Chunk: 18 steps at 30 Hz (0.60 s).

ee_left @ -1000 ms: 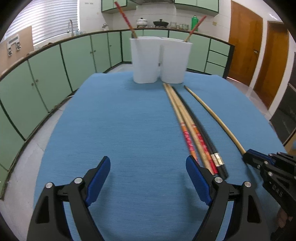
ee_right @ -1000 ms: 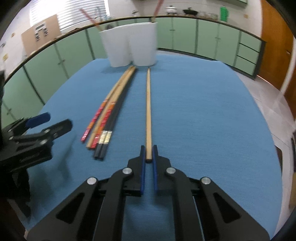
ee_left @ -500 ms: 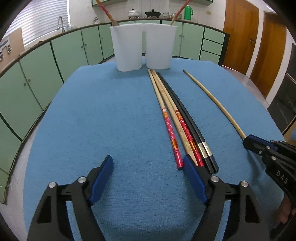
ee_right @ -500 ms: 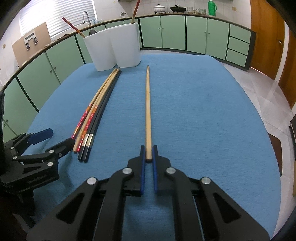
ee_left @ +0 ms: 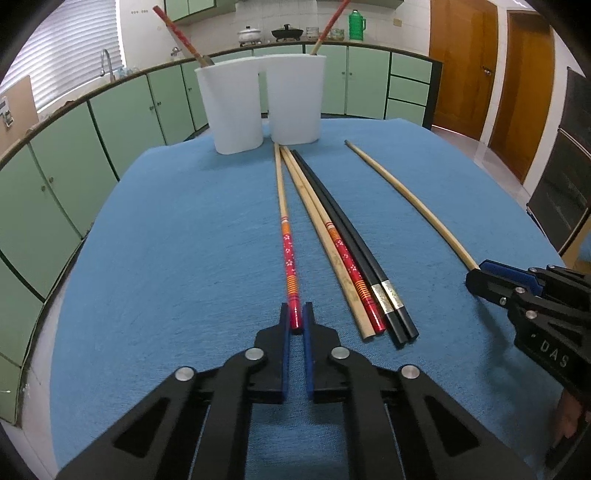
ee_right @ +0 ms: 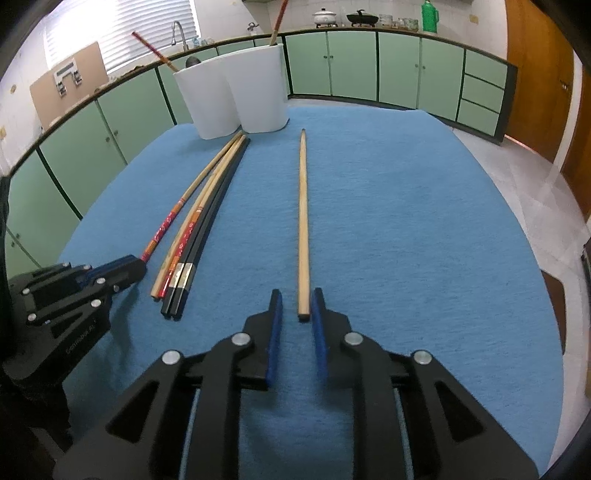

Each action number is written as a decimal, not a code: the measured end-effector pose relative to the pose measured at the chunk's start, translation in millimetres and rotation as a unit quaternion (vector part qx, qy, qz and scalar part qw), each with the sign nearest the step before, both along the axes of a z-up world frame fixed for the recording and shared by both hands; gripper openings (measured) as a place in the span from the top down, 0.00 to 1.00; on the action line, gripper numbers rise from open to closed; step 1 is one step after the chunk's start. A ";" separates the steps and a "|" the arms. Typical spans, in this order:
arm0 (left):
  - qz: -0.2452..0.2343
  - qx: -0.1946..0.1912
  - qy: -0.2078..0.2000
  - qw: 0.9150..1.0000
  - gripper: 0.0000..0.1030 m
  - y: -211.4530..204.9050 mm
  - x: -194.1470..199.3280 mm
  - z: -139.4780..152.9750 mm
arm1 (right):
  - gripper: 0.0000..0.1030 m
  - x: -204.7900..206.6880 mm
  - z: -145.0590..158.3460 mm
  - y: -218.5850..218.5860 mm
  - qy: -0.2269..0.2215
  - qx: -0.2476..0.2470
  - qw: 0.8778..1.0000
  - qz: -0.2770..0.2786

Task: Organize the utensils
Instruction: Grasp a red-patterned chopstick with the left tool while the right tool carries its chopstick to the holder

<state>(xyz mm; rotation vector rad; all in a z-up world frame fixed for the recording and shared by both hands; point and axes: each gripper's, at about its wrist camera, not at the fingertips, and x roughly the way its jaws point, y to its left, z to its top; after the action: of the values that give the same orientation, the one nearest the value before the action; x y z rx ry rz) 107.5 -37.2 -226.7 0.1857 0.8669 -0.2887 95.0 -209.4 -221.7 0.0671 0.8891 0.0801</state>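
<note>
Blue cloth [ee_left: 177, 258] covering table. Green cabinets [ee_left: 369, 85] lining walls, curved run (fisheye bend). Faucet [ee_left: 107, 62] below window blinds [ee_left: 70, 48]. On counter: white lidded pot [ee_left: 249, 35], black pan [ee_left: 287, 33], green thermos [ee_left: 356, 25]. Wooden doors [ee_left: 461, 70] at right. Tiled floor [ee_right: 517, 162].

Both wrist fisheyes sit low and close over the blue tablecloth [ee_left: 166, 258], angled down along their fingers toward the white twin holder [ee_right: 236, 99] and green cabinets [ee_right: 351, 66], sharing the chopsticks, each catching the other gripper sideways.
</note>
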 end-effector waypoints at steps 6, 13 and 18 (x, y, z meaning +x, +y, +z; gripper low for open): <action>0.004 -0.008 -0.004 1.000 0.94 2.7 -3.4 3.1 | 0.94 0.4 -0.3 -3.0 0.000 0.005 1.000 -0.003; 0.002 -0.014 -0.038 0.999 0.95 11.3 -11.7 32.3 | 0.94 -2.6 12.6 -7.5 -0.015 0.008 1.000 0.000; -0.001 -0.035 -0.078 0.996 0.95 17.5 -17.5 74.3 | 0.94 -0.1 48.1 -13.4 -0.046 0.008 0.999 0.001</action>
<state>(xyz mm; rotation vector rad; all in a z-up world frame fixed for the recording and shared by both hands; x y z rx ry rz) 89.9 -19.7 -152.4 0.1417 0.7002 -0.3013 95.0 -222.8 -173.6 0.0767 0.7969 0.0915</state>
